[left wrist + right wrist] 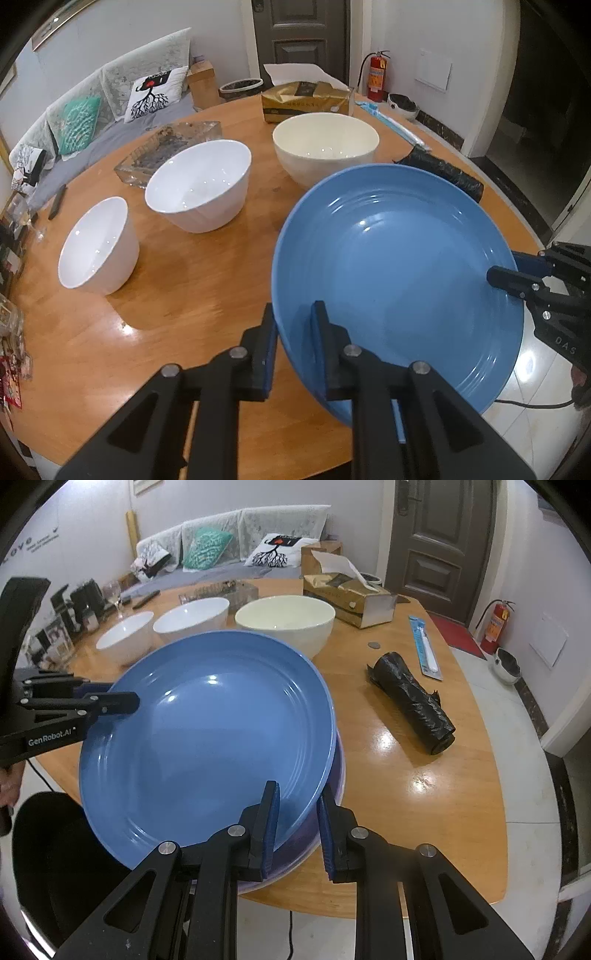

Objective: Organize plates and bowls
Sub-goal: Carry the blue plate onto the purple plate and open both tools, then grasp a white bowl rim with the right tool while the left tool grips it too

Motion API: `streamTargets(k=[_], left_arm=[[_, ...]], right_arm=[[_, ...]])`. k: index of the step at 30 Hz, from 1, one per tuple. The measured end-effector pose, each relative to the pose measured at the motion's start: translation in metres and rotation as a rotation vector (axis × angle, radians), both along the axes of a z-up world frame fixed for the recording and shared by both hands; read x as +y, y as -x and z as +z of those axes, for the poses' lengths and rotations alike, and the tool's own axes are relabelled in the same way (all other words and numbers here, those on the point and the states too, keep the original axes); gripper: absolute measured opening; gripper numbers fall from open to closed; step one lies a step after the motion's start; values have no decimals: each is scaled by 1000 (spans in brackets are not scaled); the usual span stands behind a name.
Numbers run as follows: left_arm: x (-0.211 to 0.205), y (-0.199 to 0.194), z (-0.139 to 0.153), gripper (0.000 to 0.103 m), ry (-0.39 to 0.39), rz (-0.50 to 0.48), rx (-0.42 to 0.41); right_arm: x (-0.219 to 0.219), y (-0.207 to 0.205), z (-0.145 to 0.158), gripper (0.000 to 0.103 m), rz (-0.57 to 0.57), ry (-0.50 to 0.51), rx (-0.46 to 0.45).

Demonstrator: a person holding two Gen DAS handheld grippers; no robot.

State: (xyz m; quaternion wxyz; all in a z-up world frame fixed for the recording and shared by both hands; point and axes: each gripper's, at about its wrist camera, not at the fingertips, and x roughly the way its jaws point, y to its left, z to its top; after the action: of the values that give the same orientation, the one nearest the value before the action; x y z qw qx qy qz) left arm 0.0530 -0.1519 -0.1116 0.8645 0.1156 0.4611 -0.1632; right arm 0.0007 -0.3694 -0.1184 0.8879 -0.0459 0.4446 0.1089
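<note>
Low in the left wrist view, the left tool (293, 345) pinches the blue plate's (399, 280) near rim, three bowls (199, 184) lined up behind on the counter (192, 295). Bottom centre of the right wrist view, the right tool (297, 821) grips the same plate's edge above a purple plate (325, 830).

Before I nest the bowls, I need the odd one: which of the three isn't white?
The cream bowl, the one nearest the gold tissue box. The two bowls to its left, and, are plain white.
</note>
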Motion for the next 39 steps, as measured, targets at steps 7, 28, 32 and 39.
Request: streamTargets(k=[7, 28, 32, 39], left_arm=[[-7, -3, -10, 16, -26, -22, 17], [3, -14, -5, 21, 21, -7, 28], [23, -21, 18, 32, 84, 10, 0], [68, -60, 64, 49, 147, 30, -34]], right_arm=[[-1, -4, -4, 17, -19, 31, 12], [-4, -10, 4, 30, -32, 84, -16], [0, -15, 27, 48, 8, -1, -79], [37, -50, 59, 67, 129, -127, -157]])
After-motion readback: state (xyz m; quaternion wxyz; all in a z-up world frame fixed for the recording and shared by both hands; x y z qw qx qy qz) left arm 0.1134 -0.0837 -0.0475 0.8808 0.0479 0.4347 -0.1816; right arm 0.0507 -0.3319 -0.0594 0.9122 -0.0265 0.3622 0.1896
